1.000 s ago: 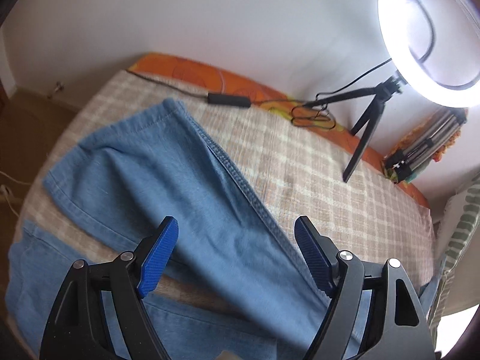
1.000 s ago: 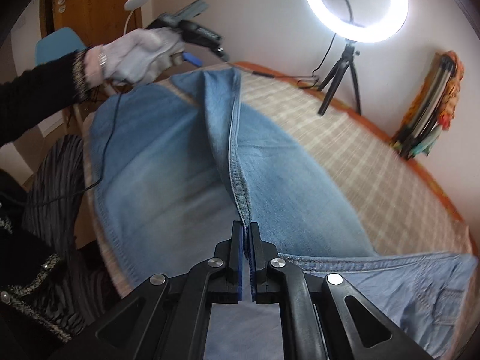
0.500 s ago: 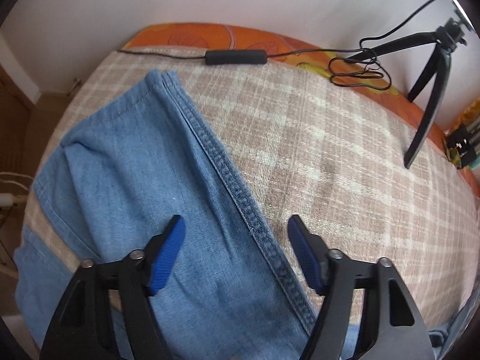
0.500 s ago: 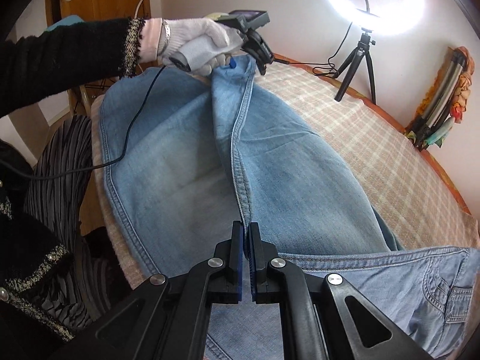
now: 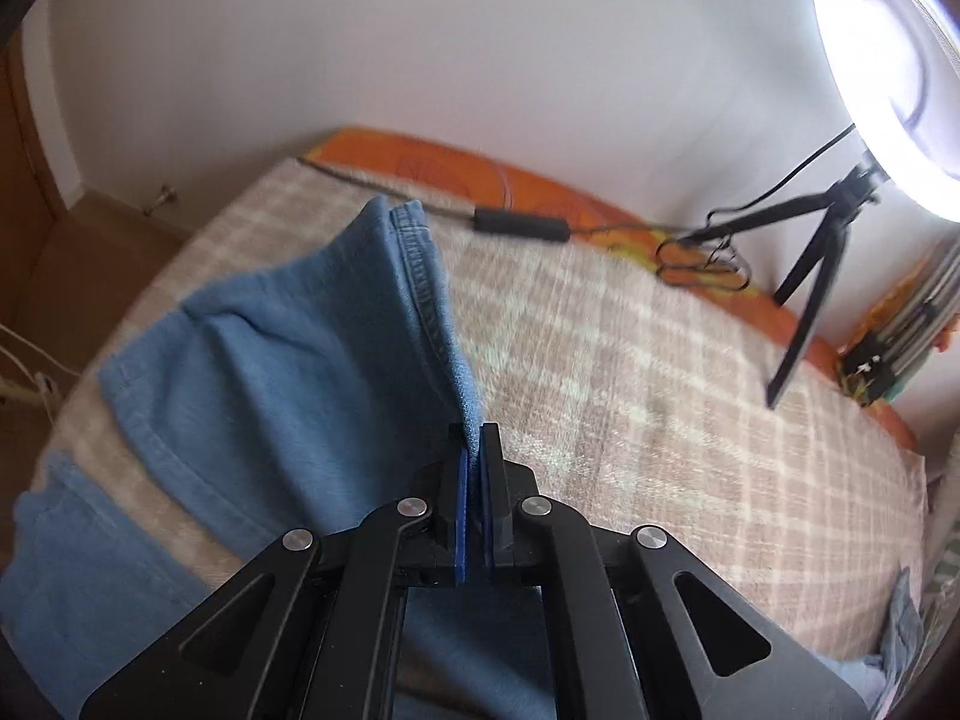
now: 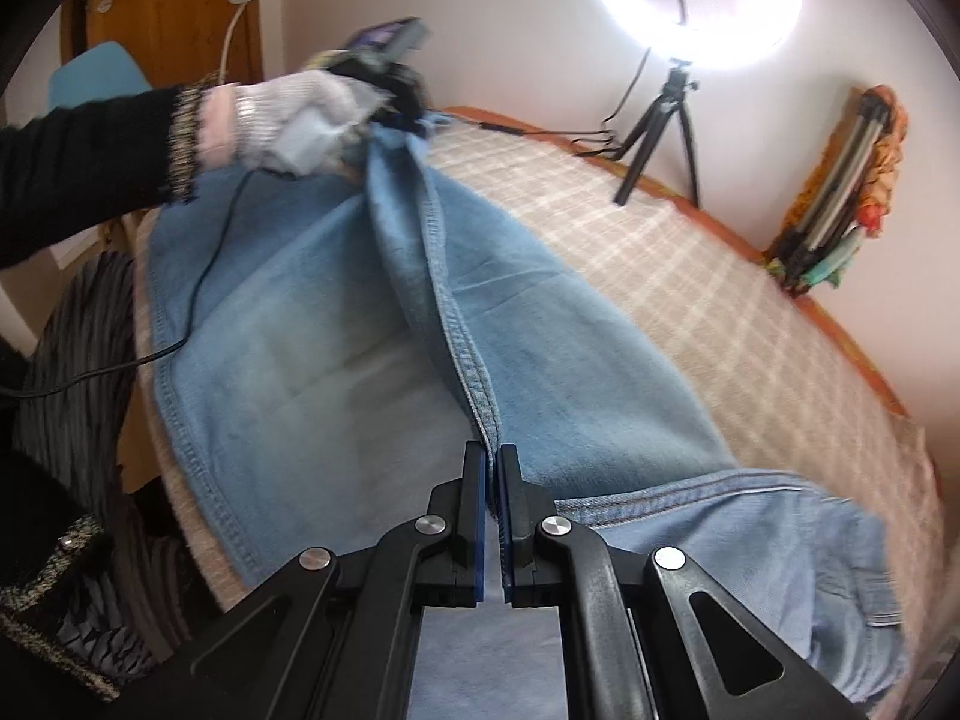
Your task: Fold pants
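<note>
Light blue denim pants (image 6: 336, 324) lie on a checked beige bed cover (image 6: 690, 300). My right gripper (image 6: 492, 462) is shut on the stitched side seam near the crotch end of one leg. My left gripper (image 5: 474, 444) is shut on the same seam near the leg's hem (image 5: 414, 228) and lifts it into a ridge. In the right wrist view the left gripper (image 6: 396, 102) sits at the far end of the leg, held by a white-gloved hand (image 6: 294, 120). The other leg (image 5: 78, 570) lies flat below. The waist and pocket (image 6: 828, 576) lie at the right.
A ring light on a black tripod (image 6: 660, 126) stands on the bed's far side, its cable and inline switch (image 5: 522, 222) lying along the orange edge (image 5: 480, 168). Folded stands (image 6: 840, 192) lean against the wall. A striped chair (image 6: 66, 360) and wooden door (image 6: 174, 6) are left.
My left gripper was open over the leg seam; it has closed on the seam near the hem and raised it. My right gripper has stayed shut on the seam.
</note>
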Motion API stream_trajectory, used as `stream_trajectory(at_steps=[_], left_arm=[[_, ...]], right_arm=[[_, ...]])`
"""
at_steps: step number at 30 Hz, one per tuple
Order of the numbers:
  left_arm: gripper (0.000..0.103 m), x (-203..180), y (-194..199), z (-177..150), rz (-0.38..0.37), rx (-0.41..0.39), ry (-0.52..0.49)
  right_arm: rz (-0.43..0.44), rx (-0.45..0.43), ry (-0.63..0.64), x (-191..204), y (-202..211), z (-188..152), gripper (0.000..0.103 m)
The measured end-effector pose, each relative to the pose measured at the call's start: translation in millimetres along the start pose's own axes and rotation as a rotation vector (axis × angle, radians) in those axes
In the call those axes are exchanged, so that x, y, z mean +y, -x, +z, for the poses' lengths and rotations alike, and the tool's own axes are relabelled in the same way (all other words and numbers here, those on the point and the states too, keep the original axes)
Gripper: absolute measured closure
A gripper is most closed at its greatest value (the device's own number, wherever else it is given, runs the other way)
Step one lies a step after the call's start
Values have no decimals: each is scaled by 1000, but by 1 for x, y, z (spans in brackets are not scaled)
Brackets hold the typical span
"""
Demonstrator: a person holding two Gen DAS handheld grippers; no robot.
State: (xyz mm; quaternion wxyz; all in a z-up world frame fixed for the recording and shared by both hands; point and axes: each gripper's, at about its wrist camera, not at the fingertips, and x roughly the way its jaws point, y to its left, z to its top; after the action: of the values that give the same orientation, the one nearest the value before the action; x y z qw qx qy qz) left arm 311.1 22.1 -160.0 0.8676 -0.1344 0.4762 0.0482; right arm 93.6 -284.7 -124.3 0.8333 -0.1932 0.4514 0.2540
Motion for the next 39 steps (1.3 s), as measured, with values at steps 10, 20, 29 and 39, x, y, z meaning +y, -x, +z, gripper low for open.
stream_trajectory(at_steps=[10,20,29,39], left_arm=[[101,57,113,-30,-84,-178,47],[101,118,140,-134,-122,-124,160],[69,151,112,-154,-204,-126,382],[92,203,101,-139,-163,-169,609]], right_arm=[[-73,-67,21,-3,38,22,102],[-66,11,82,27,56,-3,102],[-76,80,88,43,48,-20,102],[-97,93,89,43,49,-15,102]])
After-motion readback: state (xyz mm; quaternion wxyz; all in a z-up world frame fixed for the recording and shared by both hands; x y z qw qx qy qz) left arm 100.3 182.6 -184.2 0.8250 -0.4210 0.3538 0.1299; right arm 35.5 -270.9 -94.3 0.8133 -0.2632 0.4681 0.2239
